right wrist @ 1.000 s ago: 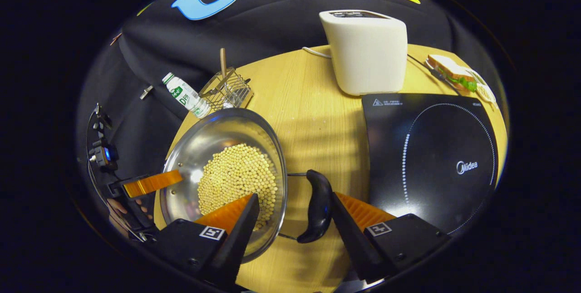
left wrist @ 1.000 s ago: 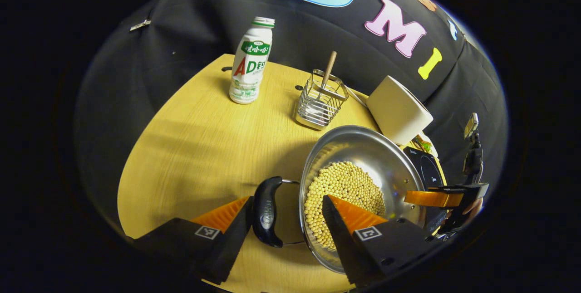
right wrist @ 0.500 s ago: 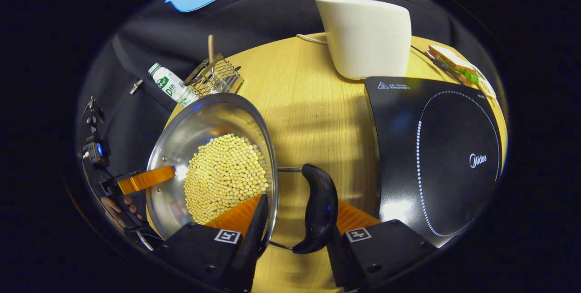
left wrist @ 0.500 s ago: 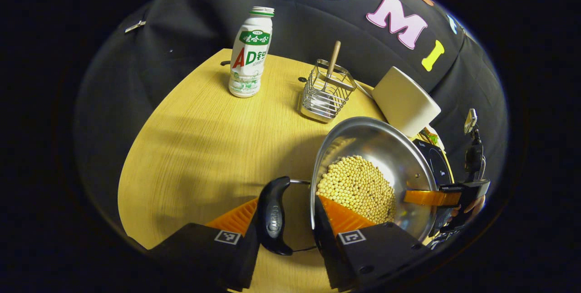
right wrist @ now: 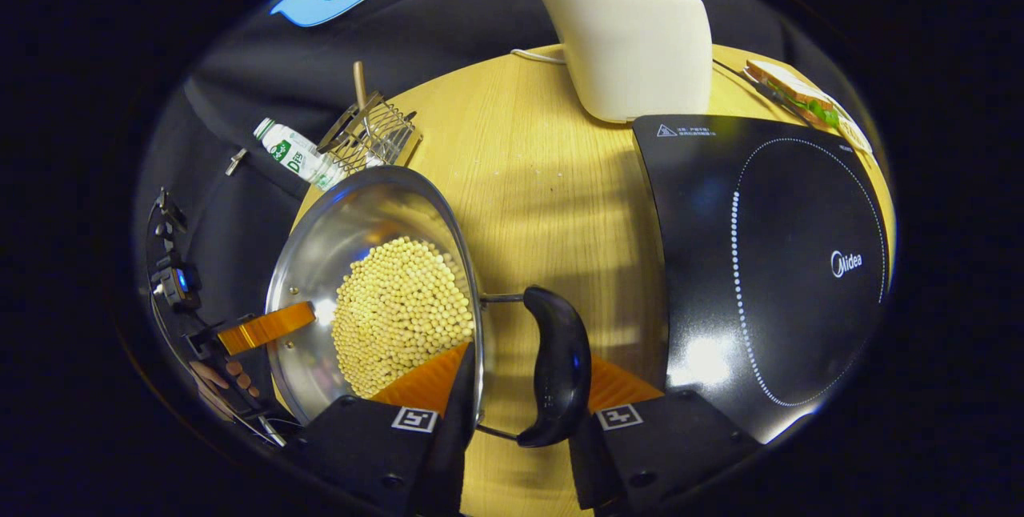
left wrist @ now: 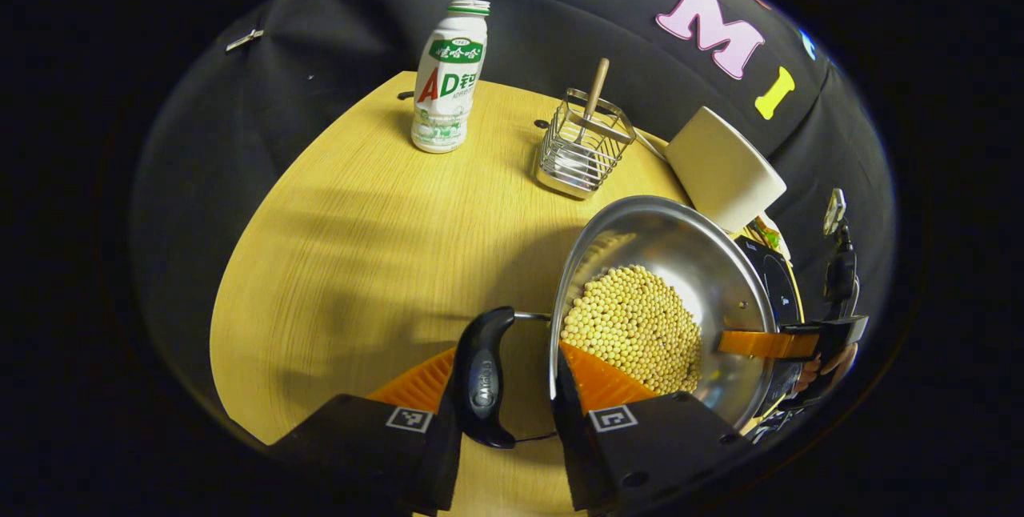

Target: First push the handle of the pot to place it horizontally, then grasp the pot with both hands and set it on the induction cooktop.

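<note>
Pot, steel and heaped with beans, sat on the table left of the cooktop, seemingly heavy and slick, so we closed the left tool and right tool on its side handles.

Look to the upper centre of the left gripper view: the white bottle wears a label with a green band and large red and green characters. At the right of the right gripper view, the induction cooktop bears a pale brand word right of centre and, at its upper-left corner, a warning triangle beside a fine line of print. The pot's black handle seems to carry a small embossed word. Square coded markers sit on the left gripper and right gripper, low in each view.
</note>
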Demonstrator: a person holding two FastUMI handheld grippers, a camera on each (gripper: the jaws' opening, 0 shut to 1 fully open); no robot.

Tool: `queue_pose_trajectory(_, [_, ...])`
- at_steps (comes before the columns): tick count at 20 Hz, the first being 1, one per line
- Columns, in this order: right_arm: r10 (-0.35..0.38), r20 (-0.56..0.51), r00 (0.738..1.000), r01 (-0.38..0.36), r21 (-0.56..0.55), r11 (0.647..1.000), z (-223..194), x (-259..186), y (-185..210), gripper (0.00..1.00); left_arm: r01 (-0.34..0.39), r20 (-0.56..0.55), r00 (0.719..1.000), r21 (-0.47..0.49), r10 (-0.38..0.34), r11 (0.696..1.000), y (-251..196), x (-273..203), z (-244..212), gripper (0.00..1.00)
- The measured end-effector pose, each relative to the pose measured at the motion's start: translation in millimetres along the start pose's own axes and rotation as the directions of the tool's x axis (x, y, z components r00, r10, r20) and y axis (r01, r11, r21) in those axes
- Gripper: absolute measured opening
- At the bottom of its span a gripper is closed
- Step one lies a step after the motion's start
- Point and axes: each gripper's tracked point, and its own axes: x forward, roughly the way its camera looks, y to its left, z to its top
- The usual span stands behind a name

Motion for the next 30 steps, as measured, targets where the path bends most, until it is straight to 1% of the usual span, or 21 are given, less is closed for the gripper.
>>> queue_pose_trajectory(1, [0.005,0.000,1.000,-0.005,-0.001,1.000,0,-4,1,0.57,0.000,-0.002,1.000,-0.015,0.000,1.000,-1,-3,-2,0.56])
queue_pose_trajectory(2, [0.011,0.003,1.000,-0.011,-0.003,1.000,1,-8,2,0.53,-0.001,0.000,1.000,-0.022,0.001,1.000,-3,-7,-3,0.56])
queue_pose_trajectory(3, [0.014,0.009,1.000,-0.014,-0.010,1.000,2,-12,3,0.57,-0.003,0.007,1.000,-0.018,0.004,1.000,-6,-12,-3,0.56])
queue_pose_trajectory(7, [0.029,0.048,0.998,-0.027,-0.028,0.999,14,-38,3,0.57,-0.012,0.043,0.999,0.004,0.012,1.000,-24,-34,9,0.55])
queue_pose_trajectory(8, [0.030,0.053,0.998,-0.029,-0.029,0.999,16,-47,0,0.57,-0.011,0.050,0.999,0.011,0.011,1.000,-31,-39,11,0.55])
queue_pose_trajectory(9, [0.030,0.061,0.998,-0.029,-0.029,0.999,19,-54,-3,0.53,-0.009,0.055,0.998,0.019,0.008,1.000,-39,-43,14,0.55])
queue_pose_trajectory(10, [0.028,0.069,0.997,-0.026,-0.027,0.999,22,-63,-9,0.57,-0.005,0.059,0.998,0.025,0.003,1.000,-49,-46,15,0.55])
queue_pose_trajectory(12, [0.021,0.088,0.996,-0.019,-0.019,1.000,26,-82,-23,0.57,0.007,0.059,0.998,0.036,-0.009,0.999,-72,-49,18,0.55])
queue_pose_trajectory(13, [0.016,0.095,0.995,-0.015,-0.013,1.000,29,-91,-32,0.57,0.014,0.058,0.998,0.041,-0.016,0.999,-84,-50,19,0.56])
queue_pose_trajectory(14, [0.010,0.100,0.995,-0.010,-0.007,1.000,31,-100,-42,0.53,0.021,0.059,0.998,0.046,-0.024,0.999,-97,-50,20,0.56])
queue_pose_trajectory(16, [-0.004,0.114,0.993,0.003,0.005,1.000,36,-117,-65,0.52,0.043,0.057,0.997,0.058,-0.046,0.997,-126,-46,20,0.57])
queue_pose_trajectory(18, [-0.021,0.127,0.992,0.018,0.025,1.000,41,-132,-91,0.53,0.059,0.044,0.997,0.074,-0.062,0.996,-158,-41,20,0.56])
queue_pose_trajectory(19, [-0.029,0.133,0.991,0.024,0.039,0.999,44,-141,-105,0.56,0.068,0.043,0.996,0.088,-0.072,0.994,-174,-38,22,0.56])
queue_pose_trajectory(21, [-0.044,0.143,0.989,0.035,0.065,0.997,49,-153,-131,0.56,0.083,0.041,0.995,0.116,-0.089,0.990,-206,-31,28,0.55])
queue_pose_trajectory(22, [-0.052,0.148,0.988,0.041,0.077,0.996,52,-159,-144,0.52,0.091,0.037,0.995,0.126,-0.097,0.988,-220,-27,28,0.55])
queue_pose_trajectory(23, [-0.060,0.153,0.986,0.047,0.086,0.995,54,-164,-157,0.52,0.100,0.034,0.994,0.132,-0.105,0.986,-235,-22,29,0.57])
queue_pose_trajectory(24, [-0.068,0.155,0.985,0.054,0.095,0.994,56,-168,-168,0.56,0.108,0.029,0.993,0.136,-0.113,0.985,-250,-15,30,0.55])
queue_pose_trajectory(29, [-0.093,0.158,0.983,0.073,0.126,0.989,70,-186,-229,0.56,0.127,0.008,0.992,0.151,-0.130,0.980,-310,7,26,0.56])
queue_pose_trajectory(30, [-0.095,0.156,0.983,0.076,0.129,0.989,72,-187,-239,0.51,0.129,0.004,0.991,0.153,-0.131,0.980,-320,13,27,0.56])
